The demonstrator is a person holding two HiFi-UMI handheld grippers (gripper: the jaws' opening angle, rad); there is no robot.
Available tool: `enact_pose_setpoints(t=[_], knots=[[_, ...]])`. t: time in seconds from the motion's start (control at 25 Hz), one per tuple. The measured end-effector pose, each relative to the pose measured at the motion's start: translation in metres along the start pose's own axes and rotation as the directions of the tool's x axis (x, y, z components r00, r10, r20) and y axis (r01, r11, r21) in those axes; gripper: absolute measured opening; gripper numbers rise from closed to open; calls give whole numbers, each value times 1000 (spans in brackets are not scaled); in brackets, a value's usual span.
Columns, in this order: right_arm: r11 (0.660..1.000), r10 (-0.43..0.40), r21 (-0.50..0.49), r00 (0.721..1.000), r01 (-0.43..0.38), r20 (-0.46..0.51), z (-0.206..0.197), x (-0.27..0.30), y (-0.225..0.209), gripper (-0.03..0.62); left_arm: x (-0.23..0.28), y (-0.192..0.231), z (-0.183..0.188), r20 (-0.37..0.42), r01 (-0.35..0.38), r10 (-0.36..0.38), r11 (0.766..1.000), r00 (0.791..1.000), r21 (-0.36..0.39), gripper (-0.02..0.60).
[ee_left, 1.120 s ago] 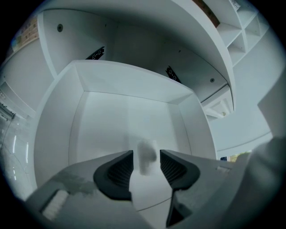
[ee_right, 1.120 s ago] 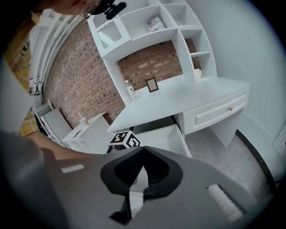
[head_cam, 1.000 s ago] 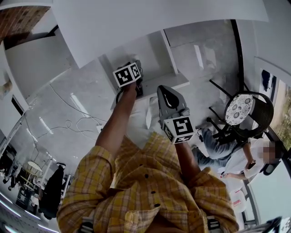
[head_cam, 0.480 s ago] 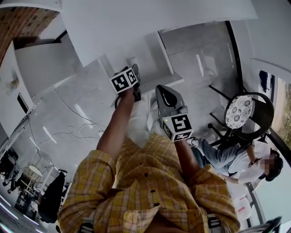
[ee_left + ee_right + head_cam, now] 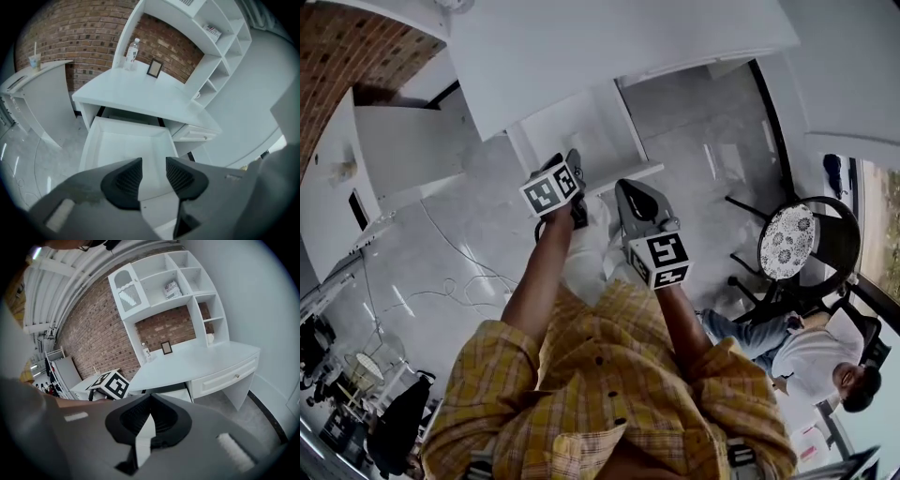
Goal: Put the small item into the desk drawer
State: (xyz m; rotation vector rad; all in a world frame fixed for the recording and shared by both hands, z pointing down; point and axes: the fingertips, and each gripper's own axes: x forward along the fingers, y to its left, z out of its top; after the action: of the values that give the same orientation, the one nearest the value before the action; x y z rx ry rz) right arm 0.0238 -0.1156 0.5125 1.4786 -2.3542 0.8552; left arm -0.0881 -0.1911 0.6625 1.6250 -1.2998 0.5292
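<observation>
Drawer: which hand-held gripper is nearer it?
Left. The left hand-held gripper hangs above the open drawer, its empty jaws apart, having just closed a little; the right hand-held gripper is farther back, with the left one ahead of it.

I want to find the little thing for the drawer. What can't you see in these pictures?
- The small item: in no view. In the left gripper view, the left gripper covers the near end of the drawer; its jaws, nothing between them, have just been closing.
- The picture frame: image too small, left gripper view.
- The object on the shelf: too small to identify, right gripper view.
</observation>
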Motion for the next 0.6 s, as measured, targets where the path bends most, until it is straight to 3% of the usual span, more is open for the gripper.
enact_pose_setpoints(t=[0.32,0.6], knots=[[998,34,-50,997,-31,71,15,-30,12,0,-64,-27,4,135,32,-37,999,990,38,140],[995,52,-86,992,-42,112,38,-61,13,0,-118,-63,8,266,42,-68,994,962,101,37]])
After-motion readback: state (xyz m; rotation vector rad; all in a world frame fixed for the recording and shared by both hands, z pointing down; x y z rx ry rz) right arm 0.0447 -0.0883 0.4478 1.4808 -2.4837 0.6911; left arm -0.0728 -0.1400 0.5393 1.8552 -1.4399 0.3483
